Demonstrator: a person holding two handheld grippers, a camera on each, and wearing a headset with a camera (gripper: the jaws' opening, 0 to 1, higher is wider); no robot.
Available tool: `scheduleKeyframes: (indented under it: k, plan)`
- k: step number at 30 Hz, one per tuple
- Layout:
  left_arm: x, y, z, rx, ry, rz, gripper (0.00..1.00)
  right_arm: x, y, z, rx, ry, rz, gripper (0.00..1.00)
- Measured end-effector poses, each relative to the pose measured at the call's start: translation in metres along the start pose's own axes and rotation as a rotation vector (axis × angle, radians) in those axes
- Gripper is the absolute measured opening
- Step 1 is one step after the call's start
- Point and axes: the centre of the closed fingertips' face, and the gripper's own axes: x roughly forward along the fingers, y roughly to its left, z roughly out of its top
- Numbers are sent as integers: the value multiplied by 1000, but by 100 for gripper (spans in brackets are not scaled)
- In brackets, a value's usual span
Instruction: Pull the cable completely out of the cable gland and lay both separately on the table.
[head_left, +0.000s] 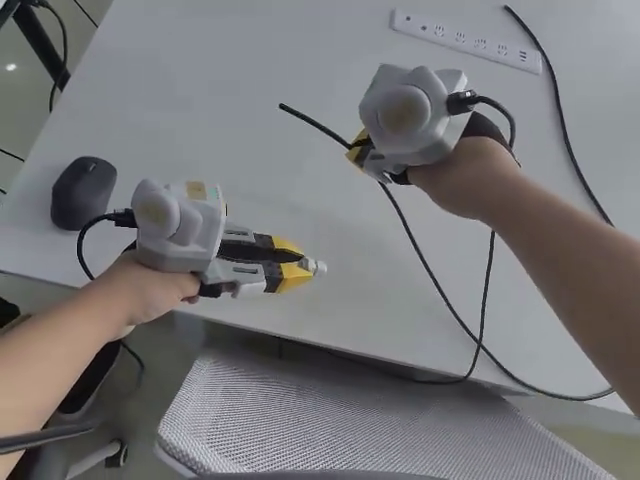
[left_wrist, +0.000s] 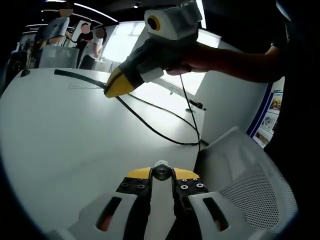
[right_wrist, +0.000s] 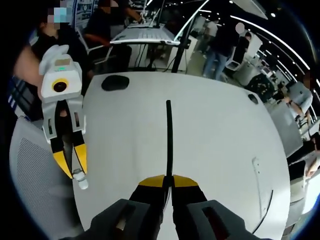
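Left gripper has its jaws closed almost fully on the cable gland, a small pale, silvery piece pinched at the very tips. In the left gripper view, the gland sits between the yellow fingertips of that gripper, which is raised over the near part of the white table.

The right gripper is clamped on the black cable, well apart from the gland. Its jaws are nearly together around the thin cord. In the right gripper view, the cable runs straight out past the tips of that gripper and ends in a free, bare end over the table. Behind the jaws the cable curves away across the table toward its near edge. Nothing joins the cable and the gland.

The right gripper view also takes in the left gripper at the left, with the gland at its tips. The left gripper view has the right gripper above, with the cable sticking out of it.

A dark mouse lies at the table's left side, and a white power strip lies at the far side. A grey mesh chair stands below the near edge. People stand in the room behind.
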Motion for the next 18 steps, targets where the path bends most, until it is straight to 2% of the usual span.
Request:
scheduleKeyframes:
  k: [4,10,13,18]
  plan:
    - [0,13,-12,-25,11,19,15,26,13,8,-44,17,47,0]
    - [0,27,-25,-57,16,36,16,60,28,13,-72,33,102,0]
    - [0,36,-32,-73,20,51,16,77,35,8,-95,52,128,0]
    - [1,42,-34,-81,20,56,16,93,44,1,-154,74,139,0]
